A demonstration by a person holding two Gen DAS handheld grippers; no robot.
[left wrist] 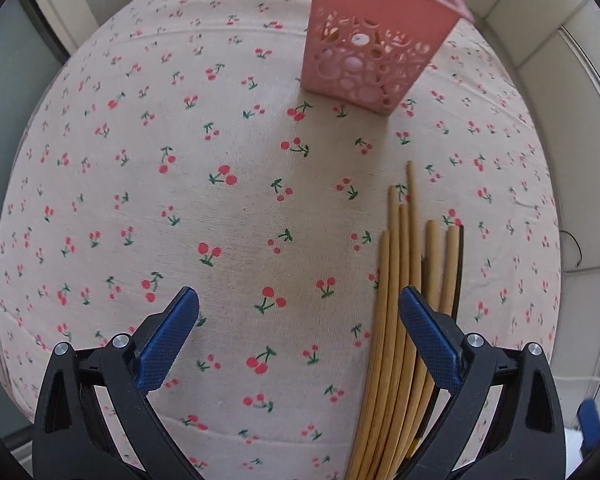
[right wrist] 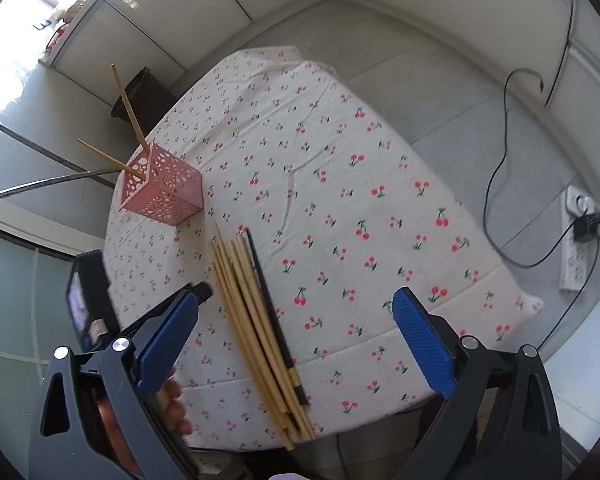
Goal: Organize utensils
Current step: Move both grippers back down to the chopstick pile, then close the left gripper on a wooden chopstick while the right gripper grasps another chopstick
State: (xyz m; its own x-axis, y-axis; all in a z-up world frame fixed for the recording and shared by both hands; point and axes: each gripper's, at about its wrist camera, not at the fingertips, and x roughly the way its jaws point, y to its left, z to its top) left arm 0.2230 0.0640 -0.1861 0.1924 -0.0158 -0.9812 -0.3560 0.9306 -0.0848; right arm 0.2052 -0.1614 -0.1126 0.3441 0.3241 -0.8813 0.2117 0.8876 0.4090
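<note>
Several wooden chopsticks (left wrist: 396, 320) and one black chopstick (left wrist: 458, 276) lie in a bundle on the cherry-print tablecloth (left wrist: 180, 200). My left gripper (left wrist: 299, 300) is open and empty, low over the cloth, with its right finger over the bundle. A pink perforated basket (left wrist: 374, 48) stands farther back and holds chopsticks. In the right wrist view my right gripper (right wrist: 295, 304) is open and empty, high above the bundle (right wrist: 256, 328) and the black chopstick (right wrist: 274, 316). The basket (right wrist: 162, 190) holds two chopsticks (right wrist: 128, 106) sticking out.
A power strip (right wrist: 576, 236) and black cables (right wrist: 500, 168) lie on the floor to the right of the table. A dark bin (right wrist: 144, 96) stands beyond the table's far end. The other gripper and a hand (right wrist: 172, 408) show at lower left.
</note>
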